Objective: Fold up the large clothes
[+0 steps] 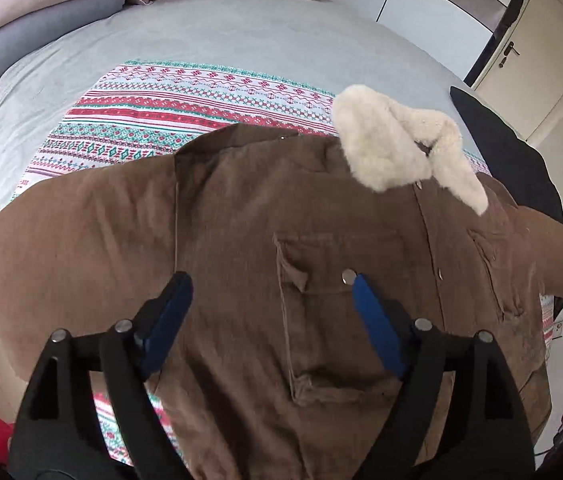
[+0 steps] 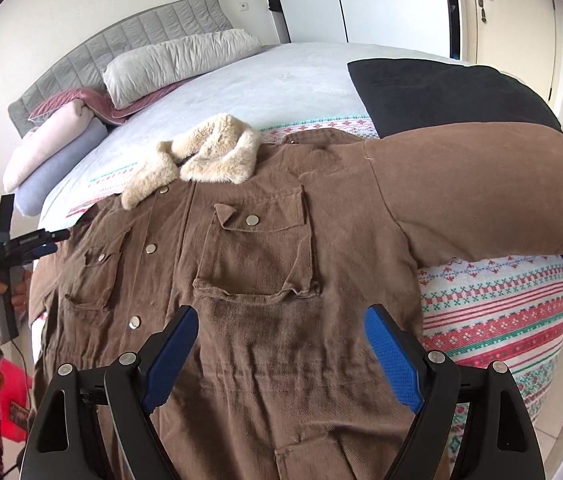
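Note:
A brown corduroy jacket [image 1: 241, 240] with a cream fleece collar [image 1: 397, 148] lies face up on a patterned blanket [image 1: 185, 112] on the bed. One sleeve [image 1: 73, 240] stretches out to the left in the left wrist view. My left gripper [image 1: 269, 280] is open and empty above the chest pocket [image 1: 329, 312]. In the right wrist view the jacket [image 2: 261, 280] fills the middle, its collar [image 2: 205, 156] at the far end and one sleeve [image 2: 481, 204] spread right. My right gripper [image 2: 281, 316] is open and empty over the jacket's lower front. The left gripper [image 2: 41, 240] shows at the left edge there, jaw state unclear.
A grey bed sheet [image 1: 201, 40] with pillows [image 2: 177, 64] and rolled bedding [image 2: 53, 144] lies at the head of the bed. A black garment [image 2: 441, 92] lies on the bed's far right. White wardrobe doors [image 2: 381, 4] and a room door [image 1: 537, 64] stand behind. Something red [image 2: 13, 400] lies low left.

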Tool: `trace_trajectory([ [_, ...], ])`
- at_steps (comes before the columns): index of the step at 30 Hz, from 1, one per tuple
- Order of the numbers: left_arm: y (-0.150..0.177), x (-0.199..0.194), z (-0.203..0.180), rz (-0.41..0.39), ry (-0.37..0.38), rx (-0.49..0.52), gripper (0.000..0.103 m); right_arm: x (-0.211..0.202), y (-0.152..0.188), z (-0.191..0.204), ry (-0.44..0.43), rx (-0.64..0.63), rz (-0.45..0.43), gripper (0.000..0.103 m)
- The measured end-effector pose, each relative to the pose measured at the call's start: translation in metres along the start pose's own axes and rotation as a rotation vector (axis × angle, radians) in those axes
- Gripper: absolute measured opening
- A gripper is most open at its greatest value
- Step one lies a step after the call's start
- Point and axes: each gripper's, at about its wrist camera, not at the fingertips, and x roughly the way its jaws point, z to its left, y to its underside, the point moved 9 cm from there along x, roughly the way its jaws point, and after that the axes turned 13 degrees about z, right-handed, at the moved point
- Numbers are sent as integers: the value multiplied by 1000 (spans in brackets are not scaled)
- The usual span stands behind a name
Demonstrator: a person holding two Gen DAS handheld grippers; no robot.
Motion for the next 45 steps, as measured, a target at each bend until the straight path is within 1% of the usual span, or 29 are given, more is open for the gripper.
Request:
trace_trajectory([
  [3,46,-26,-2,14,-2,29,85,-27,23,-17,-13,-10,7,87],
  [8,123,-48,-4,64,51,90,85,-56,68,-46,-73,3,33,88],
  [11,168,-49,4,111,50,113,85,-58,95,-65,-113,14,69,89],
  [15,222,-42,18,171,56,112,85,-43,135,-89,-179,44,161,89],
  [17,243,-41,23,179,100,114,85,-36,155,-95,-219,30,204,89],
  [18,253,-40,25,185,138,112,85,-34,164,-97,-233,14,216,89],
  [21,280,-35,27,216,268,79,85,-29,189,-95,-246,-79,234,89],
  [24,306,-28,22,252,349,73,85,-22,206,-92,-255,-146,255,89],
  [25,314,-25,18,264,365,78,85,-19,209,-91,-261,-157,257,89],
  [27,329,-18,11,290,370,102,85,-15,212,-88,-255,-170,252,89],
  [29,345,-12,0,337,395,126,85,-10,213,-85,-250,-164,258,89],
  [30,354,-9,-6,364,408,134,83,-9,214,-81,-260,-161,267,86],
  [31,361,-7,-12,387,417,144,80,-8,218,-75,-266,-165,280,79],
  [32,368,-8,-18,394,420,154,74,-9,221,-71,-256,-173,296,73],
  [33,372,-10,-23,384,416,164,66,-12,224,-66,-258,-176,314,57],
  [34,374,-15,-28,367,408,175,61,-18,228,-59,-307,-170,336,27],
  [35,375,-23,-32,352,410,181,48,-24,230,-51,-358,-166,351,17],
  [37,376,-41,-42,323,436,177,36,-44,235,-27,-390,-218,334,14],
  [38,374,-53,-46,297,452,173,30,-56,234,-15,-409,-232,310,14],
  [39,368,-67,-50,263,467,166,26,-71,230,-4,-449,-225,276,13],
  [42,342,-120,-52,121,560,108,23,-121,205,13,-543,-179,137,11],
  [43,333,-139,-47,67,593,83,22,-139,195,13,-564,-154,90,11],
  [44,327,-154,-44,28,620,58,22,-155,186,9,-576,-129,45,11],
  [45,324,-165,-40,2,632,39,22,-167,179,3,-574,-107,10,10],
])
